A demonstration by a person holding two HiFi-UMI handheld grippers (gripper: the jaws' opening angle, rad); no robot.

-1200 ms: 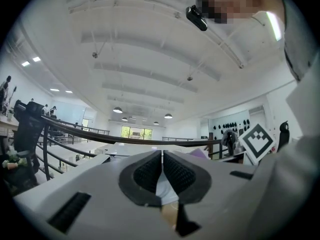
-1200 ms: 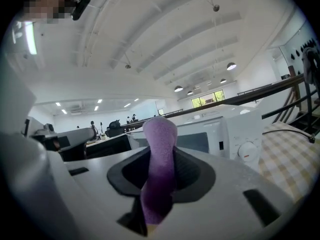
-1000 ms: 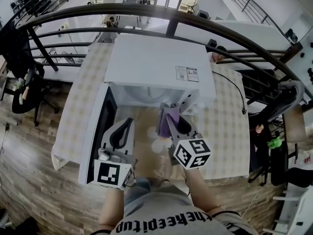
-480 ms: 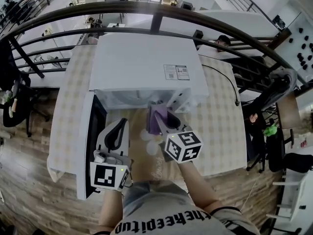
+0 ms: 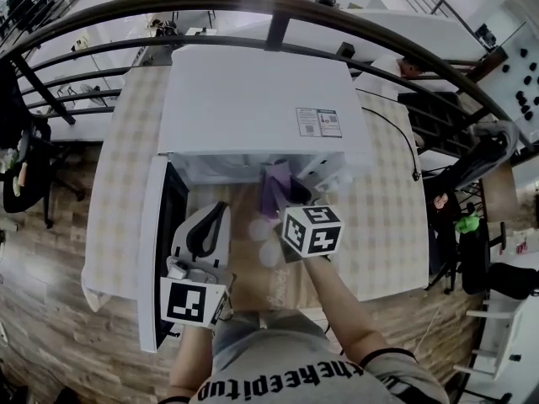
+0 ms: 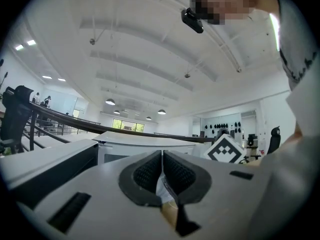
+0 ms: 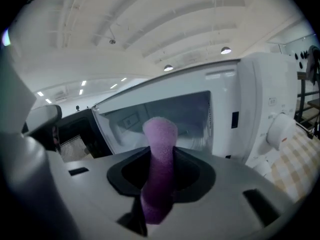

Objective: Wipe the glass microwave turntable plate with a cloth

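Note:
My right gripper (image 5: 290, 194) is shut on a purple cloth (image 5: 274, 188) and sits at the mouth of the open white microwave (image 5: 253, 99). In the right gripper view the cloth (image 7: 159, 149) stands up between the jaws, right in front of the cavity (image 7: 190, 116). The glass turntable plate cannot be made out clearly inside; the microwave's top hides it in the head view. My left gripper (image 5: 219, 213) hangs back at the lower left beside the door, shut with nothing in it (image 6: 162, 165).
The microwave door (image 5: 158, 251) swings open to the left, close to my left gripper. A control panel with a round knob (image 7: 280, 129) is right of the cavity. The microwave stands on a checked tablecloth (image 5: 383, 217); a black railing (image 5: 278, 23) runs behind it.
My right gripper has carried the purple cloth forward, up to the microwave's opening. The left gripper has stayed roughly where it was.

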